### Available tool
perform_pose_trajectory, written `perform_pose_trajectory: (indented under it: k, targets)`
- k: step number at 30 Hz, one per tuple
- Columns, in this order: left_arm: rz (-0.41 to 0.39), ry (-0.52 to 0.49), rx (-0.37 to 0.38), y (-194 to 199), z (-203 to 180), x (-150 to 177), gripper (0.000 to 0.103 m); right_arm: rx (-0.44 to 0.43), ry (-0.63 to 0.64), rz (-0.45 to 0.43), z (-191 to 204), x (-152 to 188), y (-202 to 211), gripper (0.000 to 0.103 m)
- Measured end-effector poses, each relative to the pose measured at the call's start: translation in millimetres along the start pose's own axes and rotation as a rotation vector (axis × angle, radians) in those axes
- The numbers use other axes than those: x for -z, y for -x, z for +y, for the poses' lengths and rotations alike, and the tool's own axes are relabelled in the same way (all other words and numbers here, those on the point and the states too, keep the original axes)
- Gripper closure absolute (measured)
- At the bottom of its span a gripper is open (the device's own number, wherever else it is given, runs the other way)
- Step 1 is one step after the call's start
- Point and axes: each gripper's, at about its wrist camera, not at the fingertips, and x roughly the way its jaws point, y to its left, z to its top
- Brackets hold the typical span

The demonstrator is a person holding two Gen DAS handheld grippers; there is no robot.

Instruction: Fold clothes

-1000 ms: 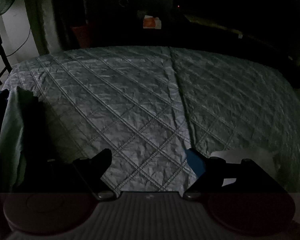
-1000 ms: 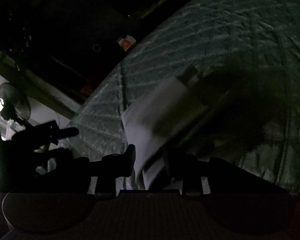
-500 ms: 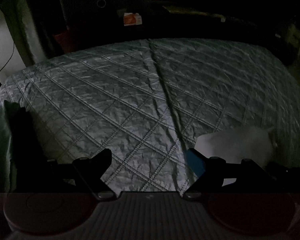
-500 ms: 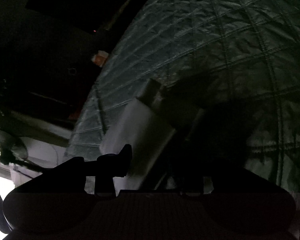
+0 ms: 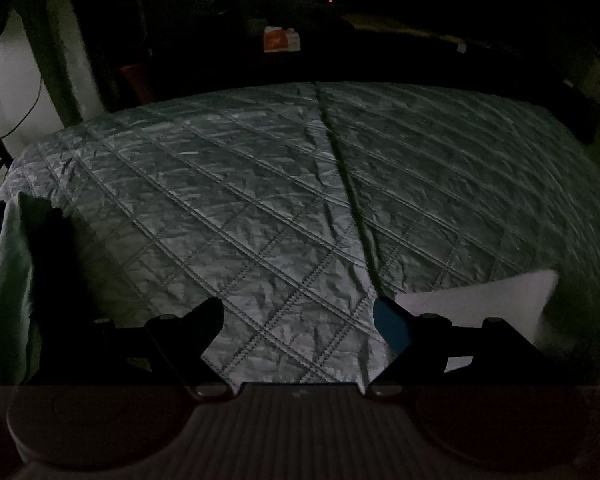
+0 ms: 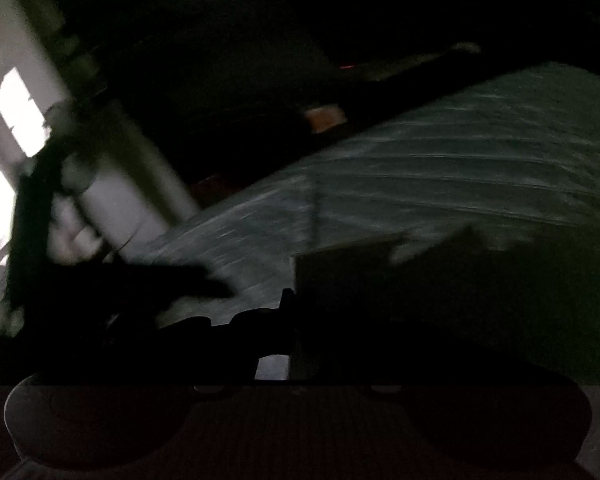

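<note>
One white cloth [image 5: 476, 300] on quilt [image 5: 260, 200]; left gripper [image 5: 298, 320] spread, empty.

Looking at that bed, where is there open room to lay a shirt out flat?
The widest bare stretch is the middle of the quilt, on both sides of its long crease, ahead of the open left gripper. It is crowded at the left edge, where a pile of clothes sits, and near right, where a white garment lies.

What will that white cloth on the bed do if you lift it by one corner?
The white cloth would probably droop and unfold, since it looks thin and soft. It seems light. Pushed instead, it would likely bunch up on the crinkly quilt.
</note>
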Motion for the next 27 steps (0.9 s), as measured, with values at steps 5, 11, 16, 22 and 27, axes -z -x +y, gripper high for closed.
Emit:
perform_pose_trajectory:
  k: [5,11,16,22,27]
  targets:
    - [0.003,0.013,0.005,0,4,-1,0.024,-0.071,0.056,0.048,35,24,6,0.100]
    - [0.000,0.007,0.010,0,4,-1,0.024,-0.069,-0.009,0.038,25,18,26,0.100]
    - [-0.013,-0.027,0.006,1,-5,0,0.024,-0.046,0.037,0.026,23,4,28,0.100]
    - [-0.110,0.108,-0.113,21,36,-16,0.024,-0.088,0.170,0.098,51,9,-13,0.100]
    - [-0.097,0.203,-0.135,20,62,-22,0.024,-0.141,0.286,0.307,81,44,-63,0.079]
